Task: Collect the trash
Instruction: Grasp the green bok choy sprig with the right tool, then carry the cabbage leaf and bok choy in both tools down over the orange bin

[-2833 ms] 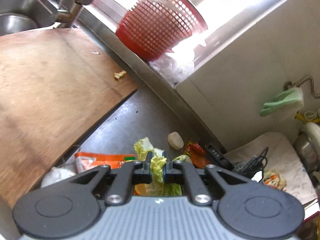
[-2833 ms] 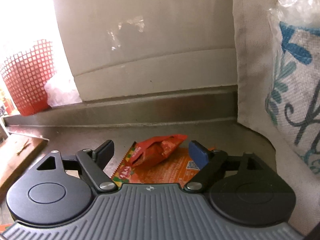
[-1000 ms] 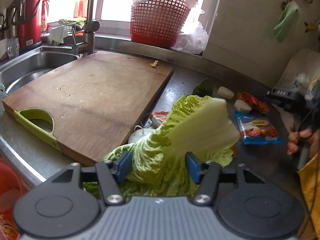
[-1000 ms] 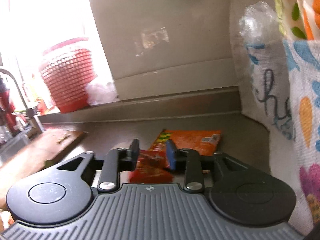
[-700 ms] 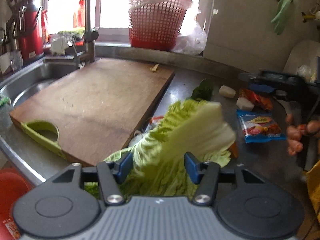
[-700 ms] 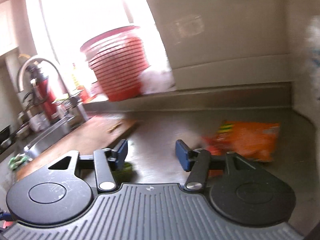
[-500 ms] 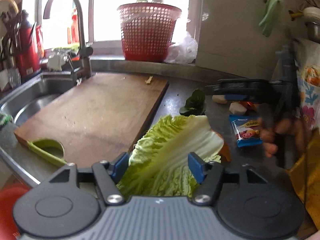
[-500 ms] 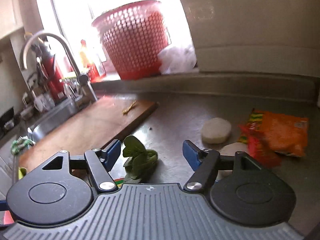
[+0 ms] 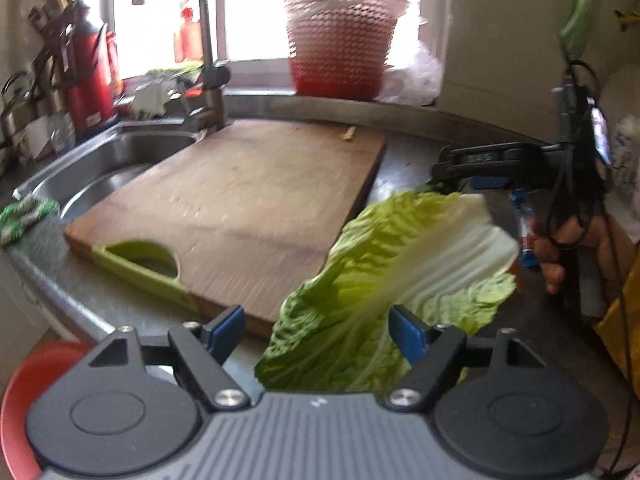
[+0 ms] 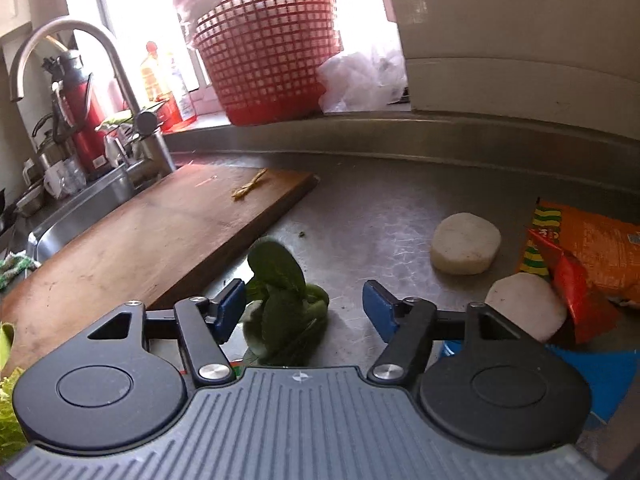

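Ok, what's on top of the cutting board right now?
On the cutting board, only a small yellowish scrap near its far edge and a few specks. Its near right corner is covered by the cabbage leaf, so nothing can be told there.

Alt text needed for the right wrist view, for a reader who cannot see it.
The right claw, its jaws closing, frames a dark green leaf lying on the steel counter beside a wooden cutting board. Two white vegetable slices and an orange snack wrapper lie to the right; a red basket stands behind.
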A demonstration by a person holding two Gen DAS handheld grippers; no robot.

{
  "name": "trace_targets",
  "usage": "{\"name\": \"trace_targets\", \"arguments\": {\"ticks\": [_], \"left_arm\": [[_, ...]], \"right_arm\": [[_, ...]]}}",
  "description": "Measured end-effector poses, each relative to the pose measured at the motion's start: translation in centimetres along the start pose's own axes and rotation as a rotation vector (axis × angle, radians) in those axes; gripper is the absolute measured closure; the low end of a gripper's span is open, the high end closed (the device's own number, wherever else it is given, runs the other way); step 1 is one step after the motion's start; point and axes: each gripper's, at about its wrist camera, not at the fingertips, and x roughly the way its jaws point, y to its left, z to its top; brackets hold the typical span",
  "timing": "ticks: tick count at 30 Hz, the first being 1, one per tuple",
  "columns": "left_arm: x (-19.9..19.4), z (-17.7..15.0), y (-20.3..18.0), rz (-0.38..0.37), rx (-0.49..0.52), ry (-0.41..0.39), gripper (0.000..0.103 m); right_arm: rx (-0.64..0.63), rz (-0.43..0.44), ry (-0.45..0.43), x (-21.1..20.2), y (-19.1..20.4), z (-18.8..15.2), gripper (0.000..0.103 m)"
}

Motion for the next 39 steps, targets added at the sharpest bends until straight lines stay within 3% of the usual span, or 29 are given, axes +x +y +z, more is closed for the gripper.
{"name": "trace_targets", "arguments": {"ticks": [2, 10, 14, 18, 26, 39], "left_arm": [[0.3, -0.3, 0.1, 0.009, -0.015, 0.011, 0.033], [0.5, -0.6, 0.5, -0.009, -0.069, 0.014, 0.053], [0.6, -0.7, 1.2, 0.034, -0.114, 0.030, 0.086], [0.3, -0.8, 1.7, 0.011, -0.166, 0.031, 0.099], [-2.2, 0.1, 1.5, 0.026, -0.182, -0.044, 0.103], [-7.4, 2.1, 3.8, 0.023, -0.249, -0.186, 0.103]], "right_arm": [[-0.001, -0.007, -0.008, -0.2, -0.1, -0.3, 0.041], [-0.002, 0.003, -0.043, -0.5, -0.3, -0.4, 0.069], [0.020, 0.010, -0.052, -0.7, -0.6, -0.4, 0.074], [0.025, 0.017, -0.064, -0.9, -0.7, -0.5, 0.079], [0.040, 0.041, -0.114, -1.8, -1.1, -0.7, 0.086], [0.028, 0.057, -0.178, -3.3, -1.6, -0.3, 0.088]]}}
